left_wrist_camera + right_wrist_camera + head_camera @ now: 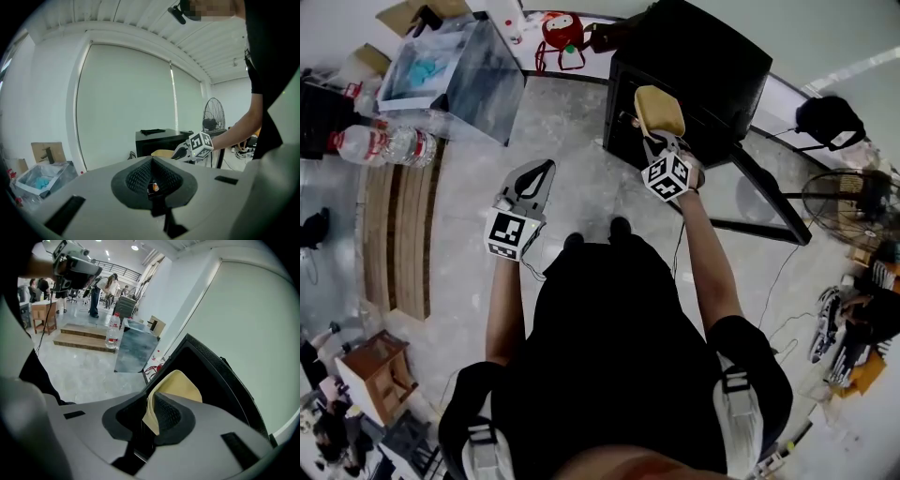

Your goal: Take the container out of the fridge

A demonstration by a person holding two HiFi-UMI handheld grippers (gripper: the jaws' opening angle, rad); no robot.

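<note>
**A:** How far along is the job?

**B:** Most of the way, I'd judge. The right claw (659, 137) is clenched on the edge of the tan container (659, 108). The container hangs in open air above the floor (581, 141), just in front of the black fridge (703, 56) and not inside it.

**A:** And the other hand?

**B:** The left claw (546, 169) is clenched on nothing, its 2 jaws tip to tip. It is held over the floor, apart from the fridge and the container.

**A:** So what is left?

**B:** Probably only carrying the container clear and setting it down. No worktop for it shows near the person. If the fridge door is open, it may also want closing.

**A:** Is the door open?

**B:** I cannot tell. From above, the fridge reads as 1 black box. The right gripper view gives only a dark slanted edge of it (220, 376) beside the container (180, 385).

**A:** Anything else hard to make out?

**B:** The container itself. The right gripper view shows a thin tan wall pinched between the pads (166, 416), but no view shows a lid or what it holds. In the left gripper view only a sliver of it (161, 153) peeks over the claw's own body, in front of the fridge (159, 138).
</note>
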